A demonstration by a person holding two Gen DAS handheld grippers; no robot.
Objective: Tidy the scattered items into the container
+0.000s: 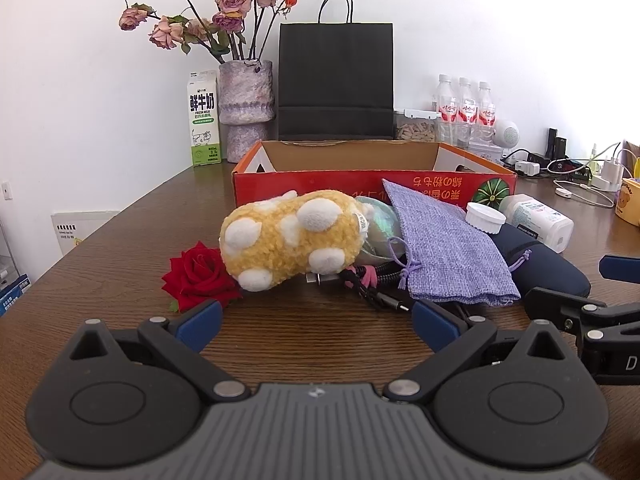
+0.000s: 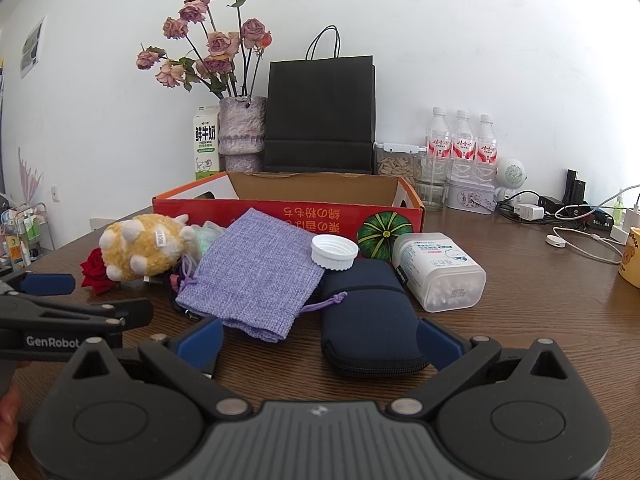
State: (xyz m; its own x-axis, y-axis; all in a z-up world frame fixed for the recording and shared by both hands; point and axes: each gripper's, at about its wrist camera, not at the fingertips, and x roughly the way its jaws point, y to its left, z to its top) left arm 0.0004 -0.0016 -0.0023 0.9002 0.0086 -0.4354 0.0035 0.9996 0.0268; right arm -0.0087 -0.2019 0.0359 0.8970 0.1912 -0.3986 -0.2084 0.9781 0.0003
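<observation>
An open red cardboard box (image 1: 312, 186) stands mid-table; it also shows in the right wrist view (image 2: 280, 210). In front of it lie a yellow plush toy (image 1: 284, 240), a red rose (image 1: 198, 276), a purple drawstring pouch (image 1: 444, 248), a white cap (image 1: 485, 218), a white plastic jar (image 1: 538, 220), a navy zip case (image 2: 370, 316) and dark cables (image 1: 376, 284). My left gripper (image 1: 316, 326) is open and empty, just short of the plush and rose. My right gripper (image 2: 320, 342) is open and empty, its fingers on either side of the navy case's near end.
Behind the box stand a black paper bag (image 1: 335, 80), a vase of dried roses (image 1: 246, 108), a milk carton (image 1: 203, 118) and three water bottles (image 1: 466, 110). Chargers and cables (image 1: 568, 172) lie at the right, with a yellow mug (image 2: 631, 258) at the edge.
</observation>
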